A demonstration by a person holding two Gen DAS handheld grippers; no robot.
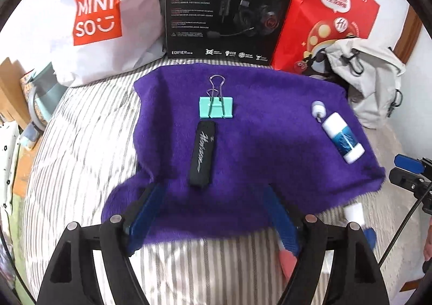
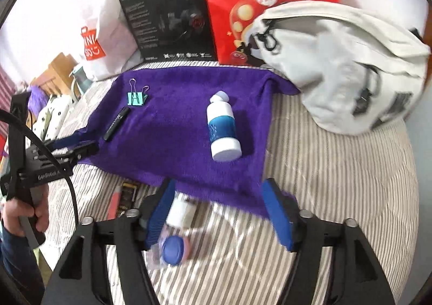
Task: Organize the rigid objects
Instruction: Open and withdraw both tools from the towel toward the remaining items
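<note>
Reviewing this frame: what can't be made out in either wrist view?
- Left wrist: white tube past the purple towel, its lower end hidden by the left gripper.
- Right wrist: blue-capped object beside the right gripper, too blurred to identify.
- Right wrist: headset box print, too small to read.

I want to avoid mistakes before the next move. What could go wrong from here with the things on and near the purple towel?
1. The white bottle with a blue label lies on its side on the soft purple towel; a nudge may roll it toward the edge.
2. The right tongs are open over a blurred blue-capped clear bottle close to one finger; closing now may push it away.
3. The left tongs straddle the towel's edge and may drag it, shifting the mint-green binder clip.
</note>
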